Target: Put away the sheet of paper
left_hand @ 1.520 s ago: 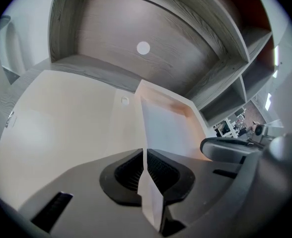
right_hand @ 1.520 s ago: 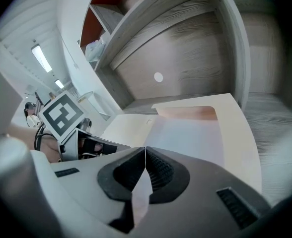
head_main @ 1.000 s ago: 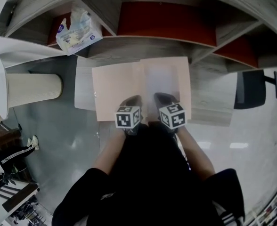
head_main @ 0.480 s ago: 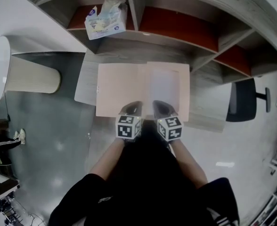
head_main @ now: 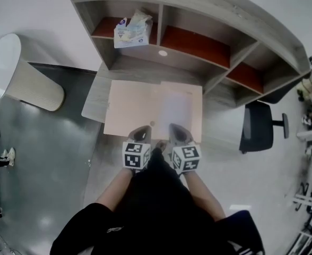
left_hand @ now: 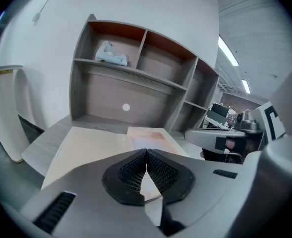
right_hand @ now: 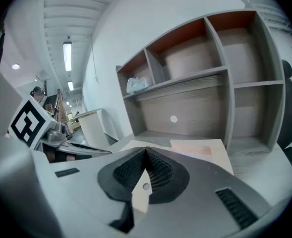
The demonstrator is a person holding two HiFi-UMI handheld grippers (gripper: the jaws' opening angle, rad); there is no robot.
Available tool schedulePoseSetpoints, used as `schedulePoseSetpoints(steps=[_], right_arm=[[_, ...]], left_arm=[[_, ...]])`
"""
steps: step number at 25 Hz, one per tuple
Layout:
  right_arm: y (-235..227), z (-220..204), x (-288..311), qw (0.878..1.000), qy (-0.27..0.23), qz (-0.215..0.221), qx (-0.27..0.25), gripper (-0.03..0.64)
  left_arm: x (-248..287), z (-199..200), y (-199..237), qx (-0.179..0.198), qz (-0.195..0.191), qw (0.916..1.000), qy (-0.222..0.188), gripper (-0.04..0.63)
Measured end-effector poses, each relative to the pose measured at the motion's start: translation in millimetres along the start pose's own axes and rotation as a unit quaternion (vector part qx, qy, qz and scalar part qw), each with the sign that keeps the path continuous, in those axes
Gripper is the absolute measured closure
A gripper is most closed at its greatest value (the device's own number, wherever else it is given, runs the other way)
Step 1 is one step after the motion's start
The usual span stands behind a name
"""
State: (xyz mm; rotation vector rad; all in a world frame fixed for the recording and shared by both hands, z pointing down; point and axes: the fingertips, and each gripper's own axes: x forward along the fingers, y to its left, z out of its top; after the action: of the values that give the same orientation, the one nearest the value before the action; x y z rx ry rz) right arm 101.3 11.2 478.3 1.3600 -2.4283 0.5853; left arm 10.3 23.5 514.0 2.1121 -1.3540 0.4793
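An open beige folder [head_main: 132, 108] lies spread over the grey desk [head_main: 121, 68], and a paler sheet of paper [head_main: 176, 108] rests on its right half. My left gripper [head_main: 140, 135] is shut on the folder's near edge, left of the fold. My right gripper [head_main: 177, 133] is shut on the same edge just to the right. In the left gripper view the jaws [left_hand: 146, 163] pinch a beige strip, with the sheet [left_hand: 148, 139] ahead. In the right gripper view the jaws [right_hand: 145, 165] pinch an edge with a punched hole, and the sheet [right_hand: 201, 148] lies beyond.
A grey shelf unit [head_main: 198, 20] with red-backed compartments stands on the desk's far side. A tissue pack [head_main: 132, 30] sits in its left compartment. A dark office chair [head_main: 259, 127] is at the right and a white round stand [head_main: 18, 76] at the left.
The head view has pulled back and shows more of the shelf unit. Both grippers keep their hold on the folder's near edge and sit a little lower and further left in the picture.
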Motion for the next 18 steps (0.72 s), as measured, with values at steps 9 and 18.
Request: schedulePoseSetpoints(steps=[9, 18], right_arm=[[37, 21, -66, 0.997, -0.054, -0.038, -0.046, 0.6], [35, 28, -107, 0.993, -0.063, -0.056, -0.081, 0.6]], left_arm=[[-68, 22, -40, 0.063, -0.014, 0.9941, -0.087, 0.549], [-93, 25, -61, 0.062, -0.011, 0.9915, -0.114, 0.549]])
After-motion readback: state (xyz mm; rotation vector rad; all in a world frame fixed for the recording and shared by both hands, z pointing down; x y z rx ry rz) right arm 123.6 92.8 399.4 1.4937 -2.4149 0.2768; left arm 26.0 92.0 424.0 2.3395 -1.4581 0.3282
